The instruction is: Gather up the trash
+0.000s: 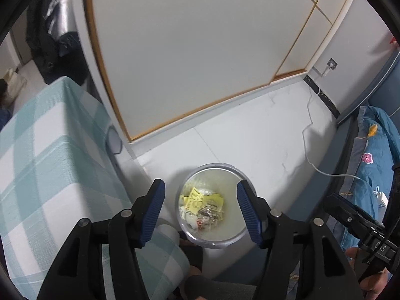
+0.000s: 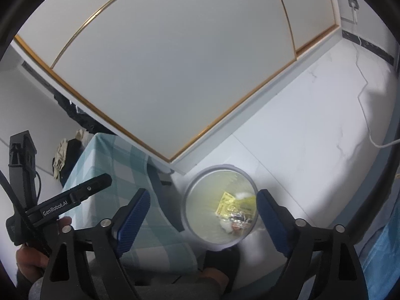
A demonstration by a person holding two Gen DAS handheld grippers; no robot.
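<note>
A round grey trash bin (image 1: pixel 215 240) (image 2: pixel 192 190) with a clear liner stands on the white floor. Inside it lie yellow wrappers (image 1: pixel 202 200) (image 2: pixel 228 203), crumpled white paper and a shiny foil piece. My left gripper (image 1: pixel 201 195) hangs open above the bin, blue pads apart, nothing between them. My right gripper (image 2: pixel 203 203) is open wide above the same bin, also empty. The left tool's black body (image 2: pixel 72 196) shows at the lower left of the right wrist view, held by a hand. The right tool (image 1: pixel 360 225) appears at the left view's right edge.
A table draped in teal-and-white checked cloth (image 1: pixel 50 170) (image 2: pixel 117 172) stands just left of the bin. White sliding doors (image 1: pixel 187 50) with wood trim run behind. A white cable (image 1: pixel 310 150) trails over the floor. Blue floral bedding (image 1: pixel 375 162) lies at the right. Dark clothes (image 1: pixel 55 40) hang far left.
</note>
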